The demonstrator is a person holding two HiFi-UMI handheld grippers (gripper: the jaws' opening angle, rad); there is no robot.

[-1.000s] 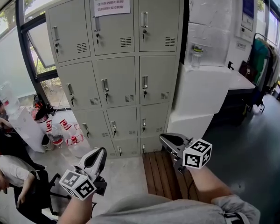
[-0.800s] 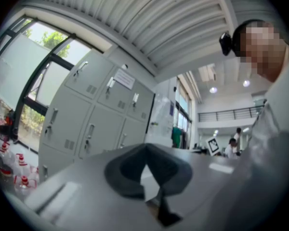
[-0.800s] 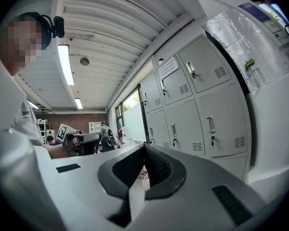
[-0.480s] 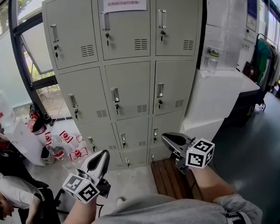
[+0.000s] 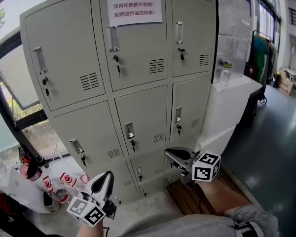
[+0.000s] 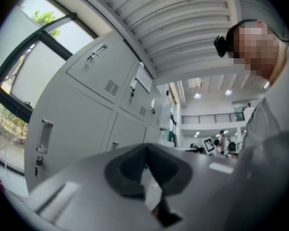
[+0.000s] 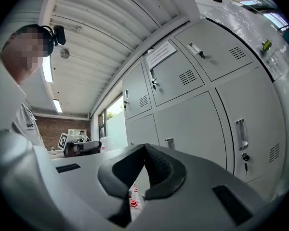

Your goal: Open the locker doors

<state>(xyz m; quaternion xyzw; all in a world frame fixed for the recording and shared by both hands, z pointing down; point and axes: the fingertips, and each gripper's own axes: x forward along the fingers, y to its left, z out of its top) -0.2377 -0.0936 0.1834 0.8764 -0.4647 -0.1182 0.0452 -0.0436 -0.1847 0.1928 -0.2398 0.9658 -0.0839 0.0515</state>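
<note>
Daylight from the tall dark-framed window [image 5: 12, 80] at left lights the pale grey metal locker bank [image 5: 138, 98] brightly and evenly. Straight lines bow near every edge; the gripper views show black corners and blurred foregrounds.

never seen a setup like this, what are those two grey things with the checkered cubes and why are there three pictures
No robot here. A person holds a tool in each hand; each ends in a two-jaw claw and carries a cube with square markers. The head view comes from a camera on the person's head, looking down: the left claw shows low left, the right claw low, right of centre. The other two pictures come from cameras riding on each claw, looking along its jaws. Both claws are shut and hold nothing. Ahead stands a grey locker cabinet, every visible door closed, keys hanging in some locks, a paper notice on the top middle door. A bottle stands on the white counter beside it.
</note>
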